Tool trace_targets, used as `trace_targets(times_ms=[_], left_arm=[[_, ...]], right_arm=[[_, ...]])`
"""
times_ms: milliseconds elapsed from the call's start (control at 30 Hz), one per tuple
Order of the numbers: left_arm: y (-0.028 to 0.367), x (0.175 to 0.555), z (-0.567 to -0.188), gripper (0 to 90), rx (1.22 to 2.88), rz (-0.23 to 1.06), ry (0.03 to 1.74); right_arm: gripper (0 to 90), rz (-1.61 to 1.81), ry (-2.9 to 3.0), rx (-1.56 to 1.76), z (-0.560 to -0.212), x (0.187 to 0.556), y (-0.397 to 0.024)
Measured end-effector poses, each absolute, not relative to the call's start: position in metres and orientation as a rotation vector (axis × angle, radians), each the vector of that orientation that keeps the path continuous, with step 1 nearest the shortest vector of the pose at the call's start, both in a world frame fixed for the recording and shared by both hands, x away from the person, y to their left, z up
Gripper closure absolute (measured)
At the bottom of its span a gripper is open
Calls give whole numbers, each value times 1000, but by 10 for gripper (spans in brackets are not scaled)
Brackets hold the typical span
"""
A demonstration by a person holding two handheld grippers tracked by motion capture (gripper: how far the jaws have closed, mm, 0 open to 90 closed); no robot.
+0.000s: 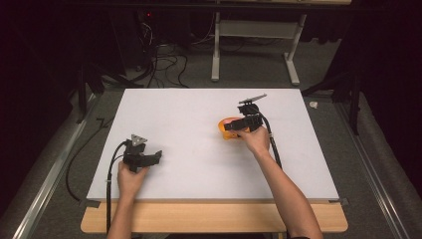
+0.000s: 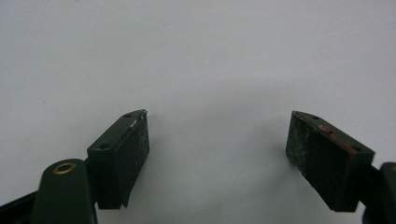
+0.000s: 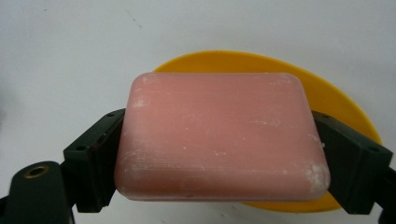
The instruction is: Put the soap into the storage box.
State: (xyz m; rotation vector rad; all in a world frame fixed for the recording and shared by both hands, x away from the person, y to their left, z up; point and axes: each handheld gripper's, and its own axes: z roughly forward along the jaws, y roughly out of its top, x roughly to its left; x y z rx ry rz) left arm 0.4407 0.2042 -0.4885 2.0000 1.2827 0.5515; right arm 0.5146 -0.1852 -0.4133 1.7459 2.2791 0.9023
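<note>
Pink soap bar, squarely between the right gripper's two black pads, and that's the story of this moment. One pad presses each short end of the bar, so the jaws are clamped on it across its length, a sensible hold for something that can slip. Just beyond the fingertips sits a yellow soap dish, its rim curving out past the far edge and one side of the bar; from the right gripper view the soap hangs over the dish, though whether it touches the dish floor I can't tell. My read is that the bar is either going into the dish or coming out of it, and the level, flat attitude suits either.

From the high view the right gripper is out over the middle of the white table, pointing across it, with the dish showing as an orange-yellow patch right at its fingertips.

Over to the left gripper: jaws spread wide, nothing between the pads, only bare white surface ahead of them. In the high view it rests near the person's edge of the table, well apart from the dish. It looks parked, kept clear so the right hand can work alone.
</note>
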Motion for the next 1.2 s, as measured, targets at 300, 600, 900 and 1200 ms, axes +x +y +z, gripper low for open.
trace_targets(times_ms=[300,600,900,1200], left_arm=[[204,441,-488,218,2000,551,1283],[204,441,-488,218,1999,551,1283],[204,441,-488,218,2000,551,1283],[204,441,-488,218,2000,551,1283]], right_arm=[[135,893,2278,1775,-416,517,-185],[135,894,2271,1790,-417,518,-185],[134,890,2265,1797,-418,519,-184],[134,881,2266,1808,-421,520,-183]])
